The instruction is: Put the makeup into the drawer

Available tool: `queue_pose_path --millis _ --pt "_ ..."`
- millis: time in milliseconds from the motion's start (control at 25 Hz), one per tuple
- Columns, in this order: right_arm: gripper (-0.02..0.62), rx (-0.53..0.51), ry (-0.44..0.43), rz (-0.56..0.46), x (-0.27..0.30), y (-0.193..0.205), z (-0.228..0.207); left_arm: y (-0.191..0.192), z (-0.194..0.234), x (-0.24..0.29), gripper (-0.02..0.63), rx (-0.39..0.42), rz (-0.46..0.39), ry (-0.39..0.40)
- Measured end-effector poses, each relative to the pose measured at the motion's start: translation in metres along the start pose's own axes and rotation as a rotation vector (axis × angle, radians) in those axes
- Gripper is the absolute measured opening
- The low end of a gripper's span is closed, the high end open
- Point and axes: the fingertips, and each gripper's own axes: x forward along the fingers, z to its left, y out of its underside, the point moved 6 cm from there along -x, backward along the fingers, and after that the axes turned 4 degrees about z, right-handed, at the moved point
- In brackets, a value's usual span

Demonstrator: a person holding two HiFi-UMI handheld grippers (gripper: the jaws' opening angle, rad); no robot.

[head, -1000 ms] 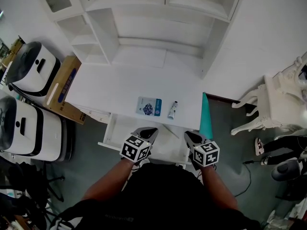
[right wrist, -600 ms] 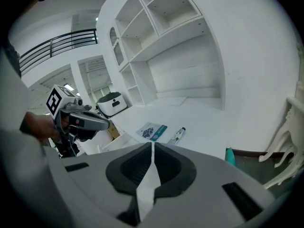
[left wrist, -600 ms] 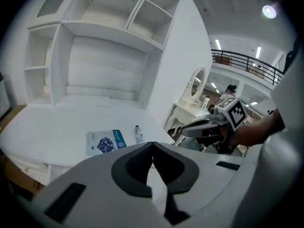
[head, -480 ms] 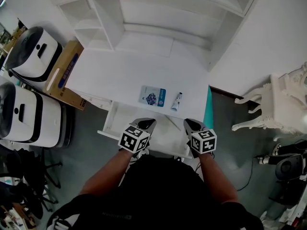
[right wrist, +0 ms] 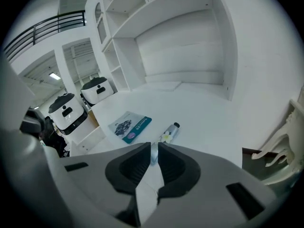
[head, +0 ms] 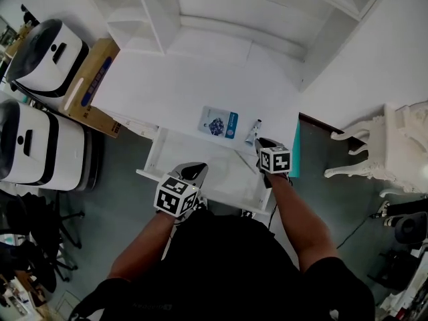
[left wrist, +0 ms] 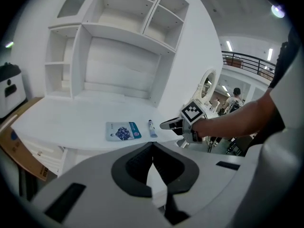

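The left gripper (left wrist: 152,145) and right gripper (right wrist: 153,149) are clenched shut, empty, near the open drawer (head: 221,170). From the left gripper view the right one is seen just short of the slim silvery tube (right wrist: 169,132), laid on the white desk (head: 167,99) beside a flat glossy packet (head: 219,122), cap (right wrist: 176,125) toward the shelves (head: 127,27).

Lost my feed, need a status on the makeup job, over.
Left gripper shut, empty, over open drawer. Right gripper shut, tips at tube on desk. Packet beside it, untouched. Nothing blocking.
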Motion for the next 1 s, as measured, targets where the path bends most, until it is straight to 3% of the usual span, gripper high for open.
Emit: queue_pose_path --millis 120,280,520,760,1000 --pt "0.043 0.056 0.038 0.029 0.023 -0.012 -0.012 0.008 0.009 -0.010 0.009 -0.027 0.000 -0.025" --pt "0.153 0.144 0.063 0.055 0.044 -0.016 -0.021 0.018 0.015 -0.023 0.009 -0.053 -0.007 -0.050" --pt "0.169 0.184 0.110 0.107 0.067 -0.018 -0.021 0.027 0.023 -0.036 0.009 -0.084 -0.019 -0.071" --pt "0.156 0.066 0.191 0.158 0.071 -0.019 -0.016 0.033 0.031 -0.043 0.009 -0.108 -0.033 -0.088" --pt "0.143 0.014 0.174 0.154 0.068 -0.017 -0.017 0.034 0.033 -0.044 0.009 -0.104 -0.038 -0.079"
